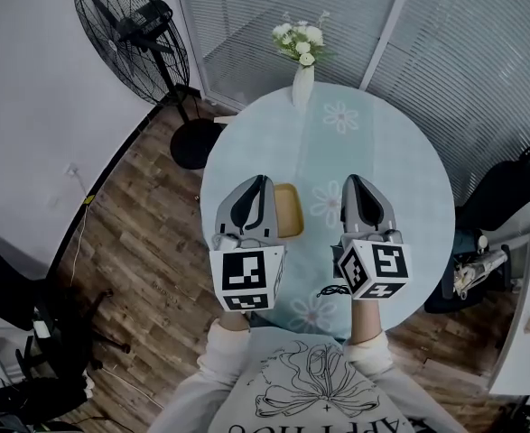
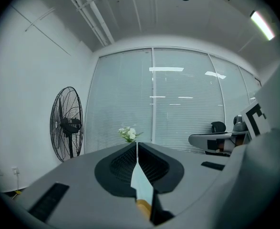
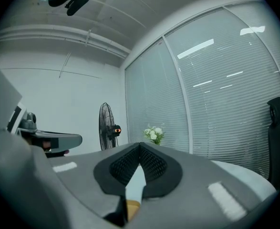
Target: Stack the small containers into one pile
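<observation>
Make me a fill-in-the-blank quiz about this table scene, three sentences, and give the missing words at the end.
1. The left gripper and the right gripper both have their jaws ____.
2. The flowers in the vase on the round table are ____.
3. In the head view, the yellow container shows right beside the ____ gripper.
Missing words: shut; white; left.
</observation>
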`<state>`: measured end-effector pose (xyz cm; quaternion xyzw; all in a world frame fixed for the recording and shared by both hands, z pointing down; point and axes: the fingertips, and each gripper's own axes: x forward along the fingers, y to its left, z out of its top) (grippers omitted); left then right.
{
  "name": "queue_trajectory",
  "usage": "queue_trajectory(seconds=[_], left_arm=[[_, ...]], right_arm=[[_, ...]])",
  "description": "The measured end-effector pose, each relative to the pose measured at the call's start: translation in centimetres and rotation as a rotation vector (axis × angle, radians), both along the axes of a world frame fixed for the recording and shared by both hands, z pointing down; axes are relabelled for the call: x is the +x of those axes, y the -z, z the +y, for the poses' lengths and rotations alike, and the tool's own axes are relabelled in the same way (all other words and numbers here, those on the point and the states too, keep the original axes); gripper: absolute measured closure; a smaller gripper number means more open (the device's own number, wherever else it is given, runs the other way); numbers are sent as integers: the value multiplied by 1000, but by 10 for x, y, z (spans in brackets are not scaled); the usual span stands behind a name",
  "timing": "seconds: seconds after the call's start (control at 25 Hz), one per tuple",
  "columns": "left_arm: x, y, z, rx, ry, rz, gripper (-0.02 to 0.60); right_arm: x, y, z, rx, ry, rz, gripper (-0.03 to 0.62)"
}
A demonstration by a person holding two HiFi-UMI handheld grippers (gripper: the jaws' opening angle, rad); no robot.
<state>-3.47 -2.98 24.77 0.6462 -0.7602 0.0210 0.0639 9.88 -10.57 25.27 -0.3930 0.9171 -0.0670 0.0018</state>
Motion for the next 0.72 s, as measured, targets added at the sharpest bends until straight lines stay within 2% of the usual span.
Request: queue_trajectory(seconds=[0.72], left_arm=[[3, -2, -5, -11, -2, 11, 565]], right_arm=[[5, -2, -6, -9, -10, 5, 583]])
